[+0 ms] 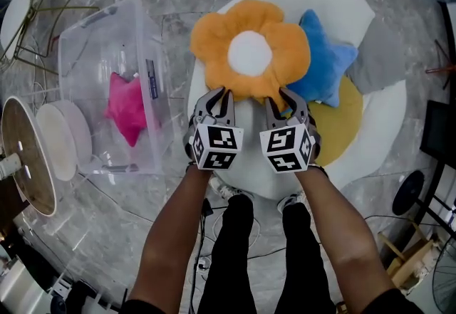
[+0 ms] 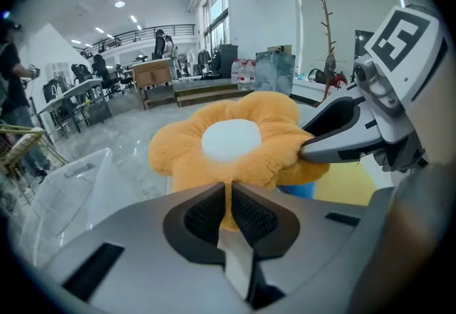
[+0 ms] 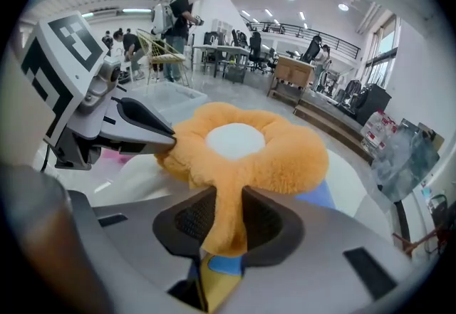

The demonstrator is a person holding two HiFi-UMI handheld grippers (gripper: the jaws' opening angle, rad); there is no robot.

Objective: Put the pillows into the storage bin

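An orange flower pillow [image 1: 249,53] with a white centre lies over a white chair [image 1: 381,117]. Both grippers pinch its near edge. My left gripper [image 1: 216,97] is shut on the left near petal; its jaws squeeze a thin fold of orange plush [image 2: 228,195]. My right gripper [image 1: 284,100] is shut on the right near petal, a thicker fold [image 3: 226,213] between its jaws. Each gripper shows in the other's view: the right gripper [image 2: 308,151] and the left gripper [image 3: 165,146]. A blue star pillow [image 1: 324,63] and a yellow round pillow [image 1: 342,124] lie under the flower. The clear storage bin [image 1: 92,45] on the left holds a pink pillow [image 1: 127,107].
A grey cushion [image 1: 381,56] rests on the chair's right side. Round wooden and white stools [image 1: 32,156] stand left of the bin, a wire chair [image 1: 32,21] behind it. Cables lie on the marble floor by the person's feet [image 1: 228,191]. People and desks fill the hall's background [image 3: 171,21].
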